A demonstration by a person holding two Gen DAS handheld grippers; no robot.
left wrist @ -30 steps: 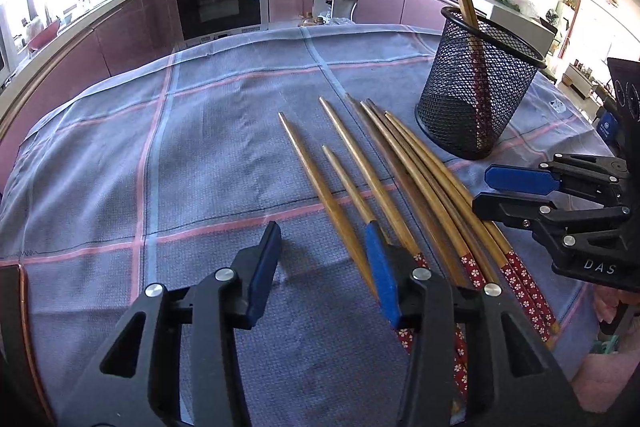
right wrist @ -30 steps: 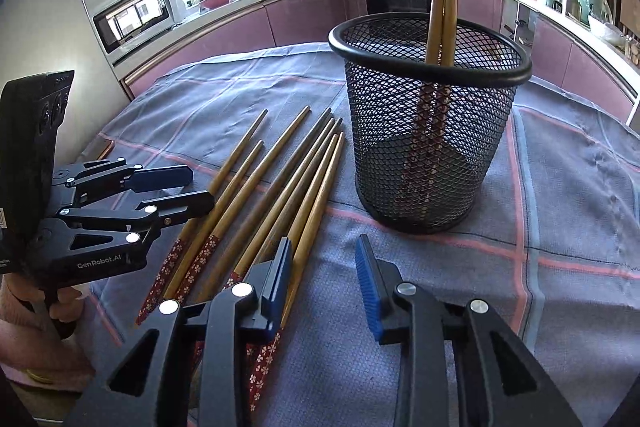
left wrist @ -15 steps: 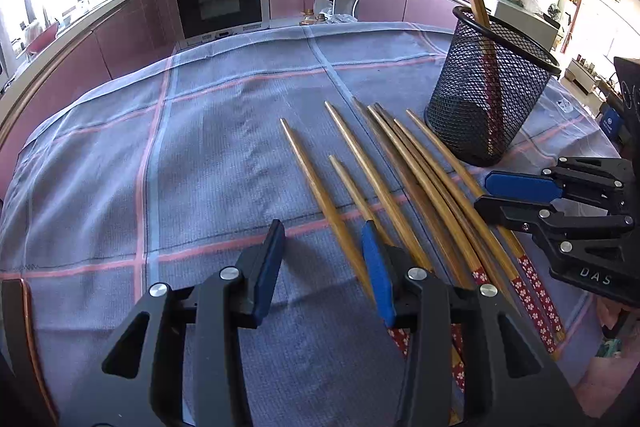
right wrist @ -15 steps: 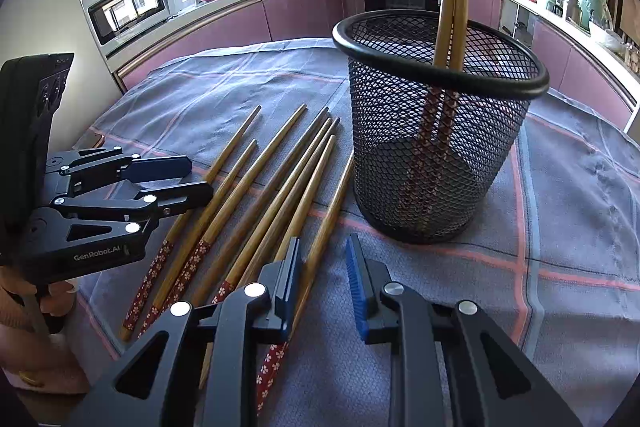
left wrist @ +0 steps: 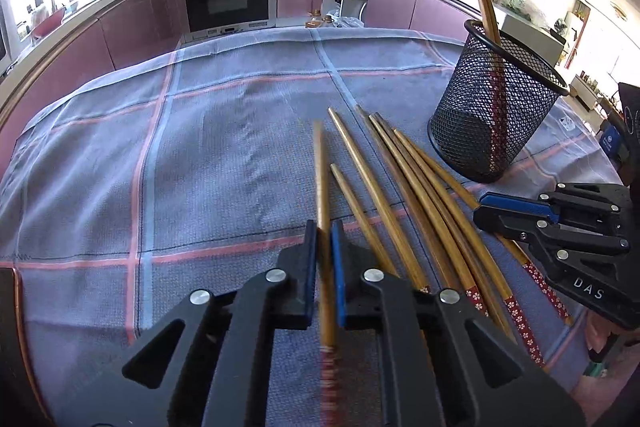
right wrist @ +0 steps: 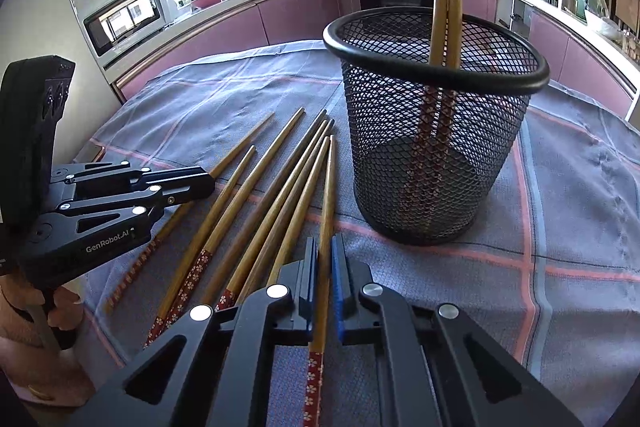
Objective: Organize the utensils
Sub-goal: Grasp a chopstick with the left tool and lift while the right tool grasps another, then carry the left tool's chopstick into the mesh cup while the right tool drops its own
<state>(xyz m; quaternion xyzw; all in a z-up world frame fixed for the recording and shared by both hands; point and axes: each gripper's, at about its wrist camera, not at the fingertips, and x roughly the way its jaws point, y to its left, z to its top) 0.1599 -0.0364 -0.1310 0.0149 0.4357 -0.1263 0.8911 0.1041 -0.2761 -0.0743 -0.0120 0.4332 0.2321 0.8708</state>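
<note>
Left tongs (left wrist: 324, 247) and right tongs (right wrist: 325, 259) — each having just closed, now pinching one chopstick (right wrist: 327, 195). Two are standing in the mesh cup (right wrist: 436, 131), far right — six loose chopsticks (right wrist: 276, 187) are lying between, awaiting collection.

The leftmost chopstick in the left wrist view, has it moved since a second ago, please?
Yes. The leftmost chopstick has swung its tip left, away from its neighbours, and now sits clamped in the left claw.
</note>
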